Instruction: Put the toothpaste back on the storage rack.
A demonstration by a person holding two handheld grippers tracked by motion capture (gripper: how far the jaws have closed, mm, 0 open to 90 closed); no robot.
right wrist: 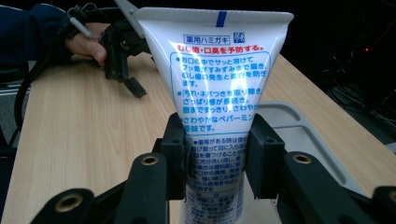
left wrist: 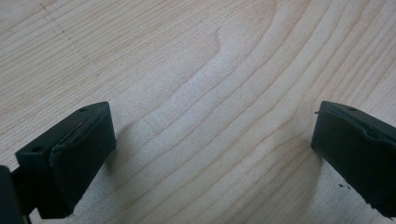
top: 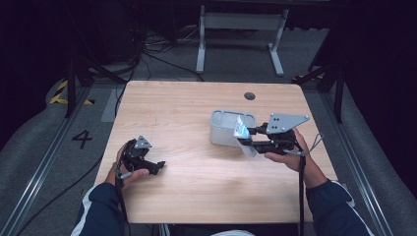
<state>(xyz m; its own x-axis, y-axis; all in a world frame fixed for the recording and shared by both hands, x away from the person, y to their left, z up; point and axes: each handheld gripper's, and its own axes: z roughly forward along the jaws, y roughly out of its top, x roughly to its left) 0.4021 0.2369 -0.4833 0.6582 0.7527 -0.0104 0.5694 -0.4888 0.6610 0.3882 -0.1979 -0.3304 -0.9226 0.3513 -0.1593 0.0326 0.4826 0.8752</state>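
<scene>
Clamping a toothpaste tube [right wrist: 219, 84] above the grey tray [top: 221, 129], right gripper [right wrist: 217, 156]; left gripper [left wrist: 212, 144] gapes empty, well left.

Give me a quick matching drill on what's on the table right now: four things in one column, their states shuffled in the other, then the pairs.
Things:
1. left tool
2. right tool
3. toothpaste tube
4. grey tray

States:
A. clamped between two black jaws
B. standing on the wooden table, beside the tube
C. open, nothing between its jaws, low over the table
D. shut on the tube

Pairs: 1-C, 2-D, 3-A, 4-B
</scene>
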